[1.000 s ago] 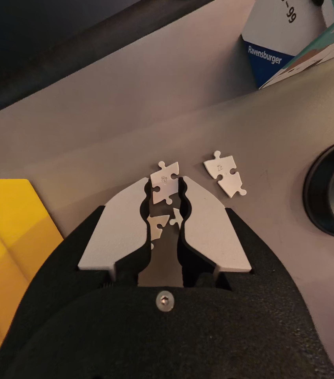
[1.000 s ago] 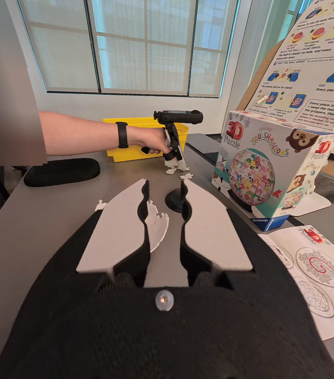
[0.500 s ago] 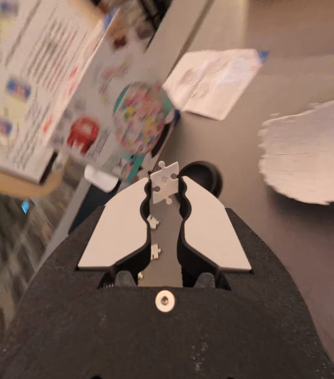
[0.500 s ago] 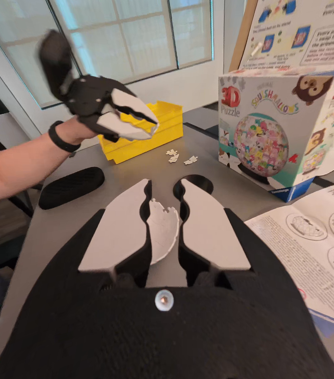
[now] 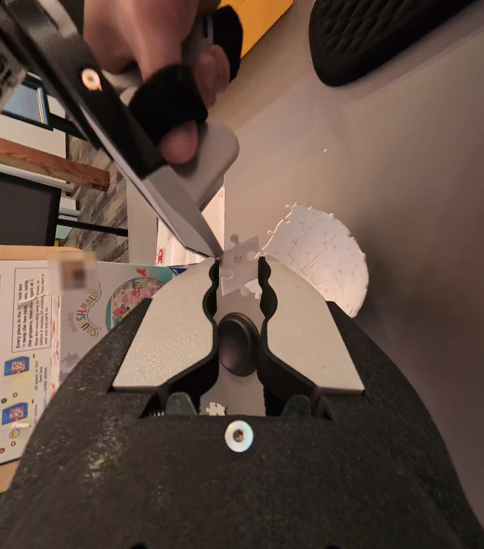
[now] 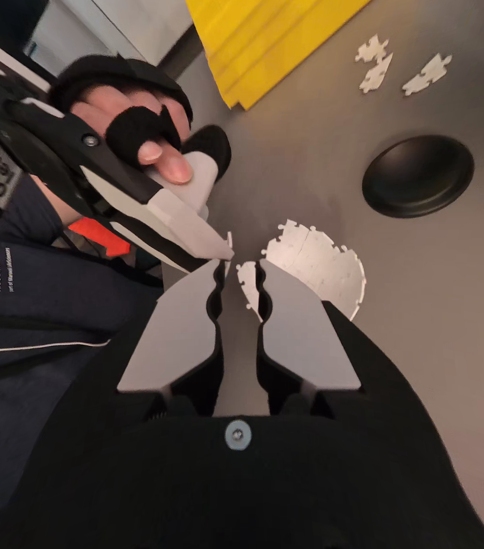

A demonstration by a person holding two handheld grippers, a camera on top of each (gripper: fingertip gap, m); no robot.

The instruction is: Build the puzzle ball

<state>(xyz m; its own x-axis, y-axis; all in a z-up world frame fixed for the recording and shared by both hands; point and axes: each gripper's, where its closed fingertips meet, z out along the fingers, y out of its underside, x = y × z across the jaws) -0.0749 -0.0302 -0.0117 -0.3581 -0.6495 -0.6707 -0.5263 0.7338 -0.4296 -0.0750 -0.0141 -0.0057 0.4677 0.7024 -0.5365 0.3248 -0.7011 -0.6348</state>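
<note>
Two grippers meet tip to tip above the grey table [image 5: 430,184]. We see the left gripper [image 5: 238,261] clenched on one white puzzle piece [image 5: 236,269], which stands flat between its fingertips with the back side to the camera. Just beside this piece, on the right, is the half-built white shell of the ball [image 5: 321,261], with its hollow side turned to us. The right gripper [image 6: 239,266] has its jaws apart. An edge of the shell shows between them, against its right finger, but we cannot tell if it really grips the shell. On the table lies the black round stand [image 6: 417,175], well apart from the shell. A few loose pieces [image 6: 376,71] lie near the yellow bin [image 6: 264,44]. The puzzle box [image 5: 110,297] is at the left in the left wrist view.
</note>
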